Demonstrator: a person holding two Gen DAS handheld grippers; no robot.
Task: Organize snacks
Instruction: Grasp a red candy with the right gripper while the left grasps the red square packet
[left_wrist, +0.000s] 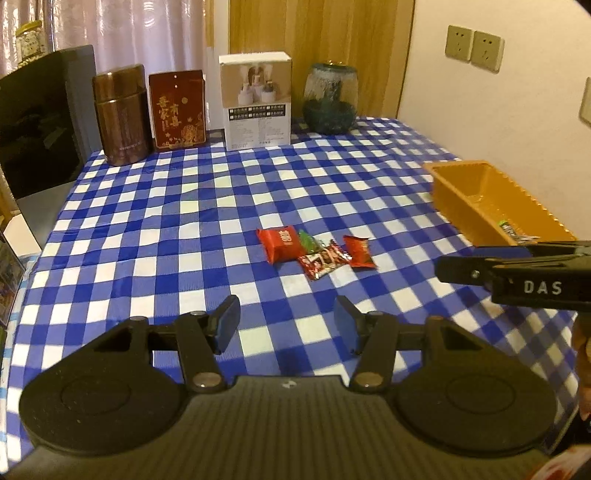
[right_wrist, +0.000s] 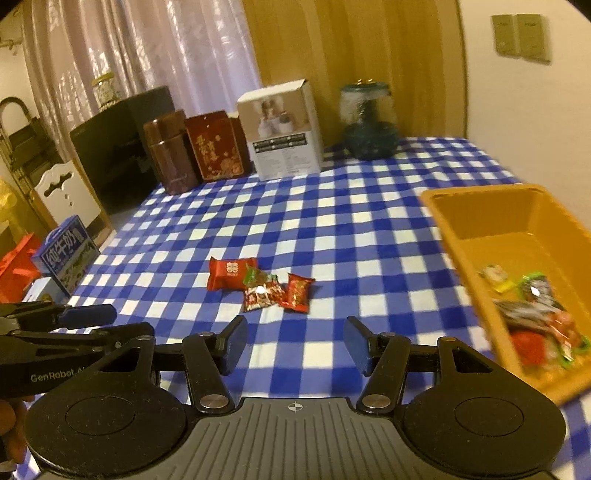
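Standing in a row at the far edge of the checked tablecloth (left_wrist: 184, 206), well ahead of the left gripper (left_wrist: 287, 325), are four containers: a brown metal canister (left_wrist: 120, 114), a red tin (left_wrist: 178, 109) with gold Chinese characters, a white carton (left_wrist: 257, 100) printed with a product photo and small text too fine to read, and a dark glass jar (left_wrist: 330, 98). The left gripper is spread wide with nothing between its fingers. Just ahead of it, slightly right of centre, lie four wrapped snacks (left_wrist: 317, 253): a red packet (left_wrist: 277, 243) with white characters, a green-wrapped sweet (left_wrist: 308, 240), a red-and-white sweet (left_wrist: 325, 260) and a smaller red packet (left_wrist: 359, 252), touching or overlapping one another. Right of them, ahead of the right gripper (right_wrist: 295, 345), which is likewise spread wide and empty, sits one orange tray (right_wrist: 476, 195); several more wrapped snacks (right_wrist: 535, 314) are heaped at its near end, too jumbled to count. The right gripper's body reads "DAS" in the left view; the left gripper's reads "GenRobot.AI" in the right view. Off the table's left side stands a blue carton (right_wrist: 66, 254) with Chinese lettering.
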